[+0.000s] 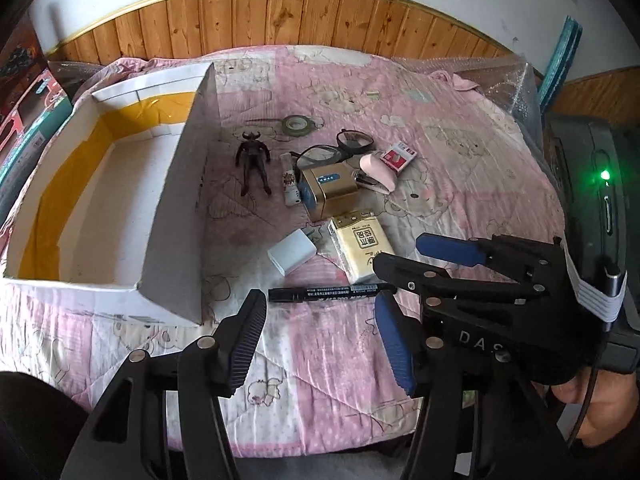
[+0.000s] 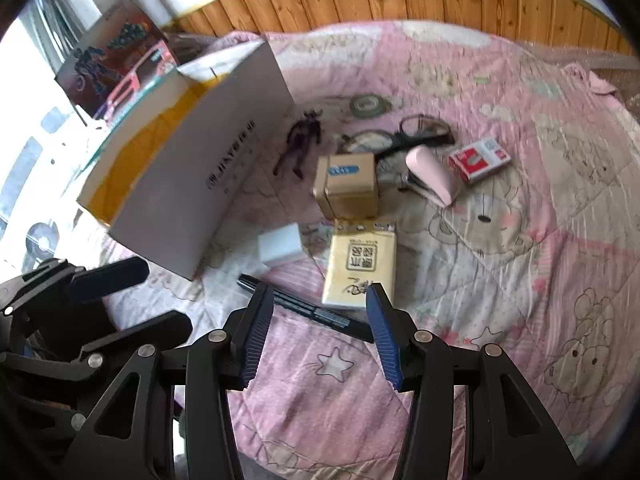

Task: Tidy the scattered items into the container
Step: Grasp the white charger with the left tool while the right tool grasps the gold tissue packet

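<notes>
A white box (image 1: 176,216) with a yellow lining stands open on the left of the pink quilt. Right of it lie a black marker (image 1: 332,293), a tissue pack (image 1: 360,248), a white charger (image 1: 292,256), a gold tin (image 1: 328,192), a dark figure (image 1: 253,160), glasses (image 1: 340,148), a pink stapler (image 1: 380,172) and a red card box (image 1: 400,156). My left gripper (image 1: 320,320) is open just short of the marker. My right gripper (image 2: 320,320) is open with the marker (image 2: 312,312) lying across between its fingers, and the tissue pack (image 2: 362,268) just beyond. Neither gripper holds anything.
A tape roll (image 1: 296,123) lies at the far side of the quilt, and a small white tube (image 1: 290,186) beside the tin. A wooden panelled wall (image 1: 280,16) runs behind. Toy boxes (image 2: 112,64) stand left of the container. The two grippers are close together, the left gripper (image 2: 140,300) beside the right.
</notes>
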Available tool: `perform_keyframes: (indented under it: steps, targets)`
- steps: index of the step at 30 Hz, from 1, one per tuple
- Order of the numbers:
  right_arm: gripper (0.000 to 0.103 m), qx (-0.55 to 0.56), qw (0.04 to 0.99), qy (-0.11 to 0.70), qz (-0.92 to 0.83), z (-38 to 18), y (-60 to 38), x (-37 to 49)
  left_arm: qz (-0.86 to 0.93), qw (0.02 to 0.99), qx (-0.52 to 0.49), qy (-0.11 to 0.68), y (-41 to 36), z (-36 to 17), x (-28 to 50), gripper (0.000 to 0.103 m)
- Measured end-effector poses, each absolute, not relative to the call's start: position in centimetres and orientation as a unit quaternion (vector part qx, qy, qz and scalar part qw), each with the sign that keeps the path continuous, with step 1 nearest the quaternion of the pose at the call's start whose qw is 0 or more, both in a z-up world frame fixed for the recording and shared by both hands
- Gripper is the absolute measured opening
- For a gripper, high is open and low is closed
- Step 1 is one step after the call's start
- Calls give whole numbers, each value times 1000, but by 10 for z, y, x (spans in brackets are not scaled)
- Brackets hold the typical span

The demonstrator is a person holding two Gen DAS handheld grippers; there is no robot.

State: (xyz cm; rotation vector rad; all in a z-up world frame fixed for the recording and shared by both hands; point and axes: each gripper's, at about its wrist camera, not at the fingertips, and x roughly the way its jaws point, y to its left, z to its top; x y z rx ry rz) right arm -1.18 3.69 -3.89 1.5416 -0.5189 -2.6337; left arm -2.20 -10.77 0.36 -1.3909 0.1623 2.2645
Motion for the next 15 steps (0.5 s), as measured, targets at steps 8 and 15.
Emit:
perform_keyframes:
  steps: [8,15]
  targets:
    - [52,526,10,-177,-832,-72,46,-26,803,237,-541,71,-104,-43,-52,58]
    - [54,533,-1,-171,-829,-89,48,-43,789,245,-559,66,-101,-75,-73,58]
